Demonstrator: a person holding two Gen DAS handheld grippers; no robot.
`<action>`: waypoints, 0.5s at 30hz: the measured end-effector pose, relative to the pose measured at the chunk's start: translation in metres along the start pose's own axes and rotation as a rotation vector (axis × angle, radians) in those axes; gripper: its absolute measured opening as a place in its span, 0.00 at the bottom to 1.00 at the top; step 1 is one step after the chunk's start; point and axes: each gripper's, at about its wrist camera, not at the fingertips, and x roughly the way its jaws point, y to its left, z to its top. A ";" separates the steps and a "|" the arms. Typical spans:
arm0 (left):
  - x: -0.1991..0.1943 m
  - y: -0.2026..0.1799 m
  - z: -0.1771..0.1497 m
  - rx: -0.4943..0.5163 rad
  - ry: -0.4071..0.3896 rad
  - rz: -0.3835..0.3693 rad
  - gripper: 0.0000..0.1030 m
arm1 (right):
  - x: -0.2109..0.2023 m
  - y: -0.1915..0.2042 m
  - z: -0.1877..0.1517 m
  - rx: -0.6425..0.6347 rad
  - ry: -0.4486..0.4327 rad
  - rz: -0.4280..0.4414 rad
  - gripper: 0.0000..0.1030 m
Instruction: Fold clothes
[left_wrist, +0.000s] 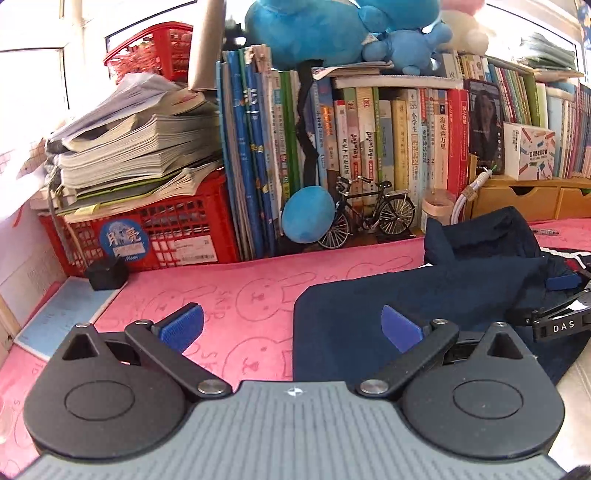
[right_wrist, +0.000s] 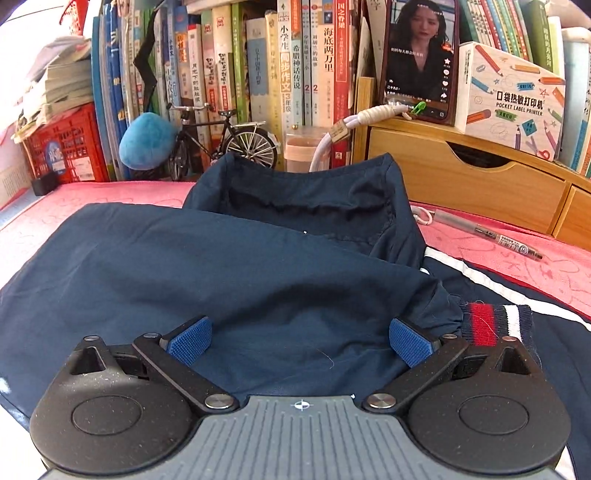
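You are holding the left gripper (left_wrist: 291, 328) wide open above the pink mat (left_wrist: 221, 291), its right finger over the edge of the navy jacket (left_wrist: 406, 291); you are holding the right gripper (right_wrist: 301, 339) equally wide, gripping nothing, over the jacket's folded body. The striped cuff (right_wrist: 495, 325) is lying just beside the right finger; the jacket's near edge is running out of frame, and the right gripper's body is hiding the fabric beneath it.

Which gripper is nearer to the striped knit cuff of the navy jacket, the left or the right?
Right. The right gripper hangs open over the navy jacket, the striped cuff just beside its right jaw. The left gripper hovers open at the jacket's far left edge.
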 end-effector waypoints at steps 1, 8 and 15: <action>0.014 -0.013 0.002 0.041 0.019 0.009 1.00 | 0.001 0.001 0.001 0.000 0.000 0.000 1.00; 0.074 -0.045 -0.022 0.212 0.130 0.132 1.00 | 0.004 0.002 0.003 0.001 -0.001 0.002 1.00; 0.066 -0.026 -0.035 0.109 0.087 0.148 1.00 | -0.004 -0.015 -0.001 -0.009 -0.010 0.004 1.00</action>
